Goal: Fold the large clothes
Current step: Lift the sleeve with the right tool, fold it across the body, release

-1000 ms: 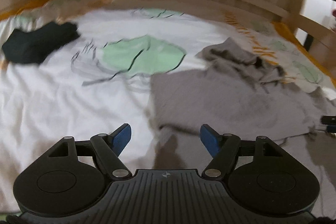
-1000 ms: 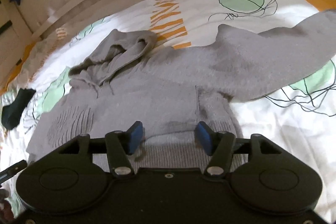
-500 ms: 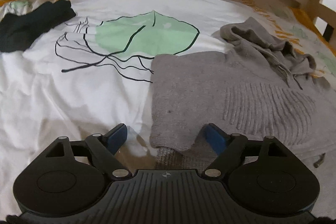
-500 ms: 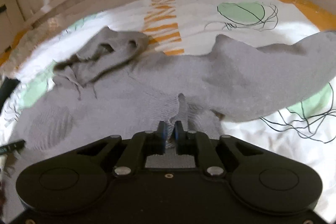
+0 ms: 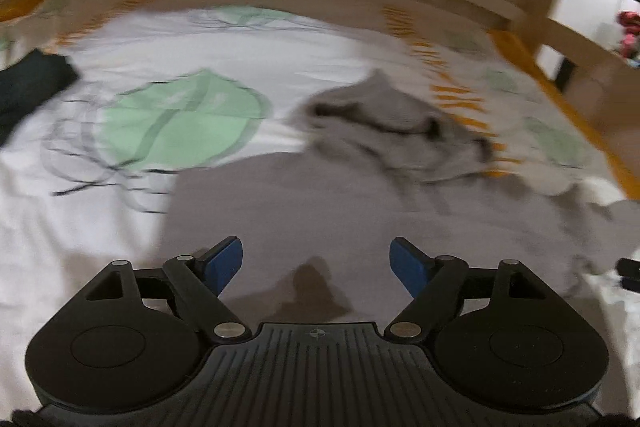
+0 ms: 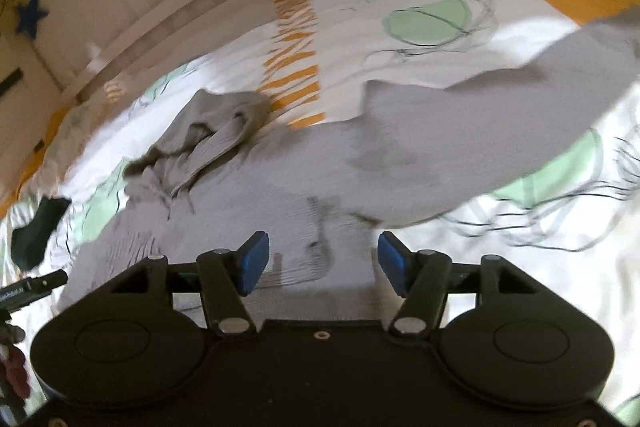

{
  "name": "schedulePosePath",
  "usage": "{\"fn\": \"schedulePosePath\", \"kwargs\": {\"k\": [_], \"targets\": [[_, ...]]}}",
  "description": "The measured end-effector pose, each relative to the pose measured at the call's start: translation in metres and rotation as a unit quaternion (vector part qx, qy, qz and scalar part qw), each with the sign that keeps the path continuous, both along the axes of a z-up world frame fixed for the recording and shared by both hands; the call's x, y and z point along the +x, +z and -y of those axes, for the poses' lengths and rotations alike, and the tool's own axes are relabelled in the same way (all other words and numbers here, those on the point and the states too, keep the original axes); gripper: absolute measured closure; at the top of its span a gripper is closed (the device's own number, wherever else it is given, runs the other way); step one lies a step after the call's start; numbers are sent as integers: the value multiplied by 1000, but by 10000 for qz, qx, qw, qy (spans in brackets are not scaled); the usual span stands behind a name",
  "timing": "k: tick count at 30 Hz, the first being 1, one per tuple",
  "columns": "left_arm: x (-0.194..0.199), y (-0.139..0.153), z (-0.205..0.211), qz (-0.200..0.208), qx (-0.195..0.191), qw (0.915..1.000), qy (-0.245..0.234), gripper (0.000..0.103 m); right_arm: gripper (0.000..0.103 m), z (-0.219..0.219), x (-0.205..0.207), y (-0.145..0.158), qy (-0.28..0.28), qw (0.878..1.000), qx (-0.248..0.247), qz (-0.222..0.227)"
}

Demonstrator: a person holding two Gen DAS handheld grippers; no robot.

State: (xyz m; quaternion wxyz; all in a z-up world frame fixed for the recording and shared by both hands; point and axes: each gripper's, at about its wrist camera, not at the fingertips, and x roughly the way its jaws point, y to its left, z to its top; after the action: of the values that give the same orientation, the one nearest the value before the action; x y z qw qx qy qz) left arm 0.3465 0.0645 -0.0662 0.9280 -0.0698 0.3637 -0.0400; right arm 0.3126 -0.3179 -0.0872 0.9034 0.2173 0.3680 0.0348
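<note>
Two grippers hover over a grey hoodie (image 6: 304, 187) that lies spread on a bed. The right gripper (image 6: 322, 261) has just sprung its jaws apart again; they stand wide above the hoodie's ribbed hem with nothing pinched between the blue pads (image 6: 252, 259). The left gripper (image 5: 316, 263) has eased its jaws in a touch, yet they gape wide over the hoodie's body (image 5: 320, 211), gripping nothing. Beyond the body, the crumpled hood (image 6: 216, 139) lies towards the wooden bed rail (image 6: 200, 3), and one sleeve (image 6: 500, 131) stretches off to the right of the hoodie. A dark garment (image 5: 28, 87) sits well to the hoodie's left on the leaf-printed sheet (image 5: 180, 115). Both views are blurred.
</note>
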Motion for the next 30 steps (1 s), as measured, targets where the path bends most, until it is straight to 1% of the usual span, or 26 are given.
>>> {"fn": "schedulePosePath", "kwargs": {"k": [3, 9, 10, 11, 12, 15, 18, 20, 21, 22, 23, 26, 28, 30], "targets": [[6, -2, 34, -60, -106, 9996, -252, 23, 35, 31, -4, 3, -243, 9997, -50, -40], [15, -15, 107, -57, -20, 9960, -895, 23, 34, 92, -6, 6, -747, 9966, -337, -55], [17, -19, 119, -63, -41, 9947, -1021, 23, 33, 102, -5, 5, -831, 9959, -362, -54], [18, -22, 128, -63, -66, 9937, -1118, 23, 28, 111, -3, 4, -924, 9949, -392, -56], [20, -26, 138, -61, -95, 9925, -1217, 23, 26, 122, -1, 3, -1047, 9935, -436, -54], [25, -40, 162, -127, -13, 9907, -1353, 23, 25, 150, 7, -2, -1304, 9897, -581, -33], [33, -57, 178, -267, 215, 9905, -1332, 23, 24, 177, 19, -8, -1491, 9865, -673, -15], [33, -66, 186, -100, 536, 9895, -1341, 22, 24, 194, 27, -11, -1613, 9843, -712, 34], [32, -70, 191, -39, 738, 9871, -1417, 21, 24, 204, 32, -12, -1686, 9828, -746, 82], [31, -71, 194, -2, 847, 9858, -1449, 20, 24, 210, 36, -13, -1750, 9814, -775, 112], [31, -72, 195, 26, 876, 9857, -1443, 20, 24, 219, 39, -13, -1810, 9802, -796, 130], [31, -74, 193, 36, 781, 9864, -1443, 19, 24, 239, 55, -17, -1978, 9770, -787, 155], [30, -75, 191, 75, 710, 9868, -1452, 19, 24, 249, 65, -20, -2060, 9757, -719, 185], [28, -76, 192, 129, 736, 9867, -1442, 18, 25, 258, 73, -24, -2157, 9743, -611, 216]]}}
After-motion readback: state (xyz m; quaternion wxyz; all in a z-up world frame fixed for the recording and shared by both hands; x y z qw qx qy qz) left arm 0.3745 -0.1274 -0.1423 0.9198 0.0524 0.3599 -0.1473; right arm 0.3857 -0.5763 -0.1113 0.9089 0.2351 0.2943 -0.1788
